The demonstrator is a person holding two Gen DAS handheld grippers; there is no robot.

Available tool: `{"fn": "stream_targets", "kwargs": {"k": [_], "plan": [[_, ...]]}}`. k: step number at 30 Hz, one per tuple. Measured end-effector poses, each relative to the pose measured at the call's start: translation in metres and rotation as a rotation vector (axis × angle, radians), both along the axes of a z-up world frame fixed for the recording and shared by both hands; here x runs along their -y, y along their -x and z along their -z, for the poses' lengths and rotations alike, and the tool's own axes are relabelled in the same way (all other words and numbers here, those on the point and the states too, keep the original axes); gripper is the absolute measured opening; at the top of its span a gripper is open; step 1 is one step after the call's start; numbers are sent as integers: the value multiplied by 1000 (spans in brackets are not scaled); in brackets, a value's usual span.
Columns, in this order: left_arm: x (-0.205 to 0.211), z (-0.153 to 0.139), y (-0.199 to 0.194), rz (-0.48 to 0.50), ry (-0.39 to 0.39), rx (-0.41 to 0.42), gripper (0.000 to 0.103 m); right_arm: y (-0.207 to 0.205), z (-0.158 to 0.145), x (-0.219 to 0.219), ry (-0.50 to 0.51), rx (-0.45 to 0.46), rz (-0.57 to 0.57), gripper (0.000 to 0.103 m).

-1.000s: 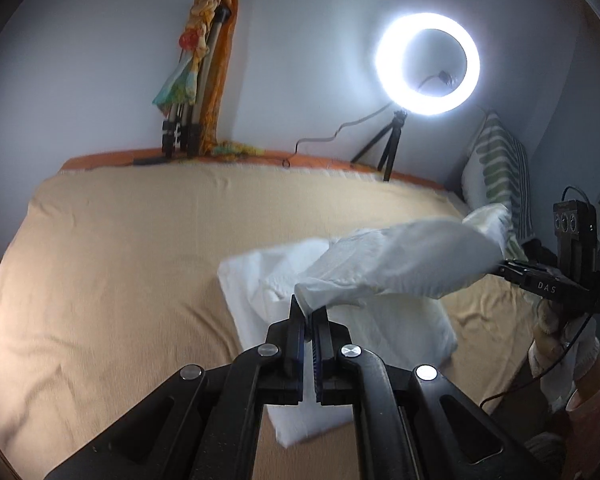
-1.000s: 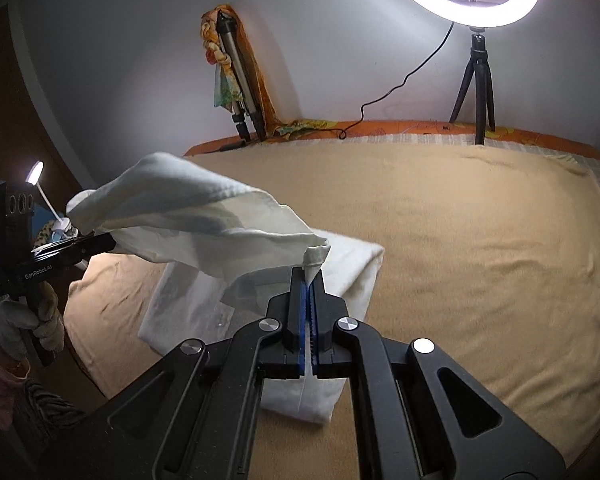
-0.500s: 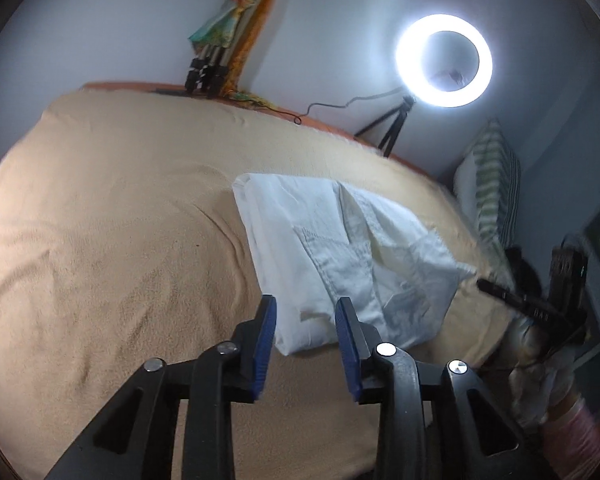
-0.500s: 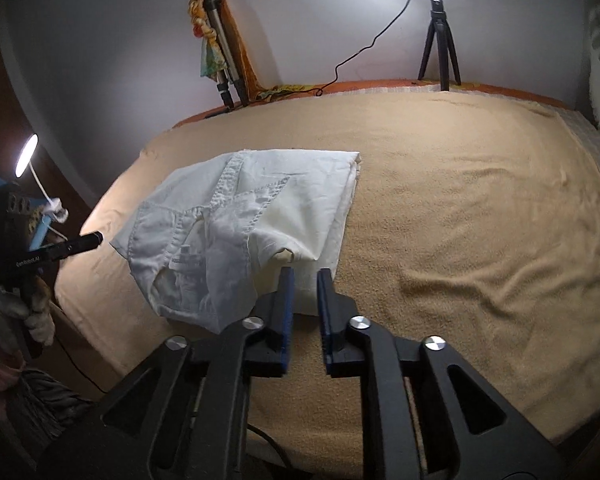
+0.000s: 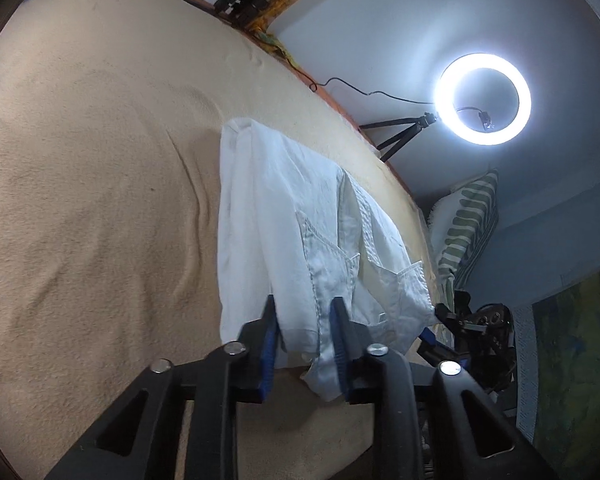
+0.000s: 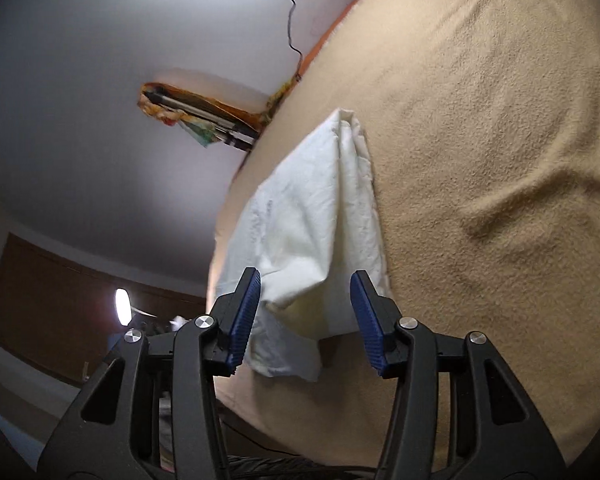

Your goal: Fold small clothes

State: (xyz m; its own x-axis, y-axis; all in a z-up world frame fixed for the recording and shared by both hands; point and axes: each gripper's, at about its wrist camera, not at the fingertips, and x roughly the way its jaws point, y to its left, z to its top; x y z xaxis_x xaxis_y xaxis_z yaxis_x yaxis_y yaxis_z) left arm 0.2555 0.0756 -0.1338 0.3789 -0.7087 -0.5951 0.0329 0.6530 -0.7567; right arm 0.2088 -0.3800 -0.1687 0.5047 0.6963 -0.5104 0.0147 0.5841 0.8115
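A small white garment [image 5: 300, 232] with stitched pockets lies folded on the tan blanket [image 5: 92, 200], near the bed's front edge. My left gripper [image 5: 305, 312] is open, its jaws either side of the garment's near hem, holding nothing. In the right wrist view the same garment [image 6: 312, 232] lies folded on the blanket [image 6: 480, 160]. My right gripper [image 6: 305, 300] is open wide, its jaws straddling the garment's near corner without closing on it. The right gripper also shows in the left wrist view [image 5: 440, 320], at the garment's far corner.
A lit ring light [image 5: 485, 99] on a tripod stands at the bed's far edge. A striped pillow [image 5: 466, 220] lies to the right. A folded tripod with coloured cloth [image 6: 196, 116] leans on the wall. A small lamp [image 6: 122, 307] glows in the dark left.
A second ago both grippers were shut on the garment, holding it up. They laid it folded on the blanket and opened. Both have since dropped low and tilted at its near edge.
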Motion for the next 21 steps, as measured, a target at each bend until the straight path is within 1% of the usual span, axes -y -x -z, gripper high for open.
{"fn": "stream_targets", "kwargs": {"k": [1,2,3,4,6,8,10,11,12,14,15,16,17,19,21], "plan": [[2,1,-3,4,-3,-1,11,-4,3,-3,7,-12,-5,46],[4,1,-4,6,-8,-2,4,-7,5,-6,-3,-15,-5,40],[5,0,-4,9,-10,-1,2,-11,7,-8,-17,-12,-10,23],[6,-2,-4,11,-5,3,2,-13,7,-12,-17,-5,-18,9],[4,-10,-2,13,22,14,1,-11,-6,-20,44,43,-37,8],[0,-18,2,17,44,30,1,-3,-28,-30,122,147,-81,7],[-2,-18,5,20,13,35,1,5,-44,-39,225,221,-117,6],[-2,-12,7,20,-24,24,1,7,-45,-41,271,233,-128,6],[-1,-5,9,21,-69,12,1,7,-42,-42,310,222,-132,6],[3,10,13,22,-139,-12,1,6,-28,-42,386,173,-130,6],[6,12,15,23,-167,-3,1,5,-20,-42,410,147,-132,6],[12,10,18,28,-210,25,1,4,-16,-43,427,134,-135,6],[19,5,21,40,-270,61,1,5,-13,-44,451,133,-139,6],[31,-3,26,61,-373,123,1,8,-14,-48,503,154,-149,6],[39,-5,30,66,-431,152,1,10,-17,-55,565,175,-160,5]]}}
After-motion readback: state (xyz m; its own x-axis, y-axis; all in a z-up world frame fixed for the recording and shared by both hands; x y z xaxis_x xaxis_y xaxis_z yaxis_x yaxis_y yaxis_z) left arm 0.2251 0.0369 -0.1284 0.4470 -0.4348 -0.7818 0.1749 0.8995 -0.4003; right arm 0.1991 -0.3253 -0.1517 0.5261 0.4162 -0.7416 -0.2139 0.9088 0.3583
